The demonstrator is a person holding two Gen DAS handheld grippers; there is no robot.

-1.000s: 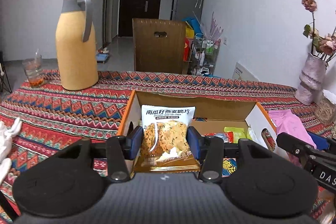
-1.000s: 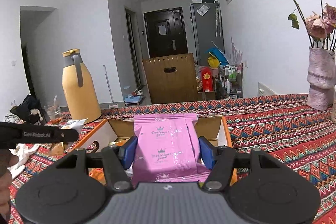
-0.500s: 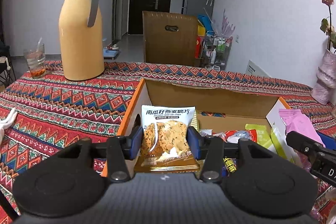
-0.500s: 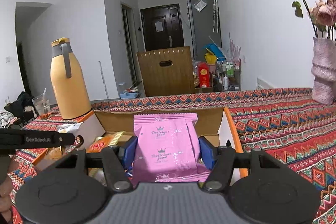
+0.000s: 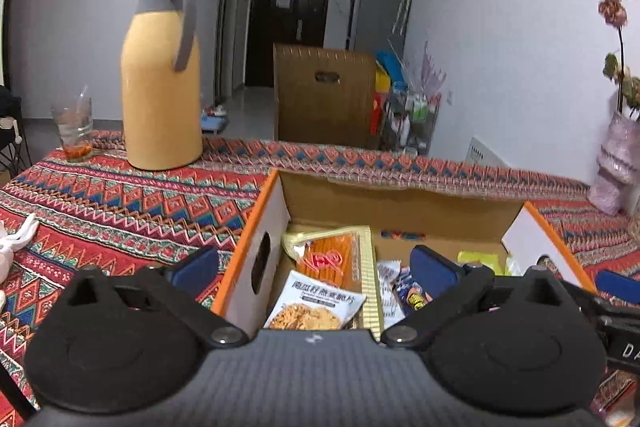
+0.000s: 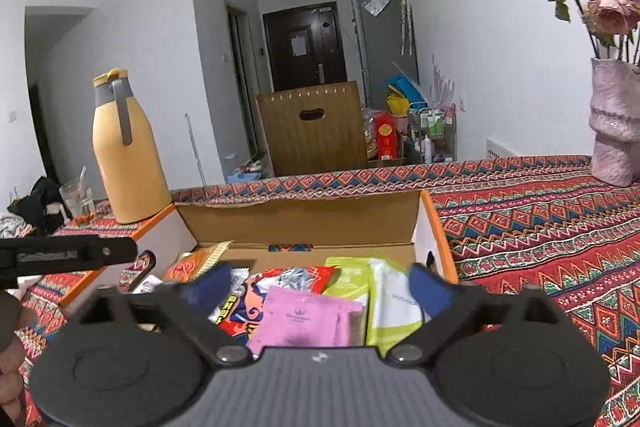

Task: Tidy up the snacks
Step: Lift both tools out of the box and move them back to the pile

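Patterned surface (image 5: 120, 203), open cardboard box (image 5: 400, 203) at its near edge, left claw (image 5: 316, 271) jaws just spread wide, empty, oat-crisp packet (image 5: 316, 311) lying in box's left end, right claw (image 6: 320, 287) likewise just opened, pink packet (image 6: 304, 319) dropped among snacks at right end.

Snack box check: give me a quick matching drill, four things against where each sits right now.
Things:
1. oat crisp packet
2. pink packet
3. yellow jug
4. vase

Places:
A. on the cloth, far right
B. in the box, left end
C. on the cloth, left of the box
D. in the box, on top of other packets

Pairs: 1-B, 2-D, 3-C, 4-A
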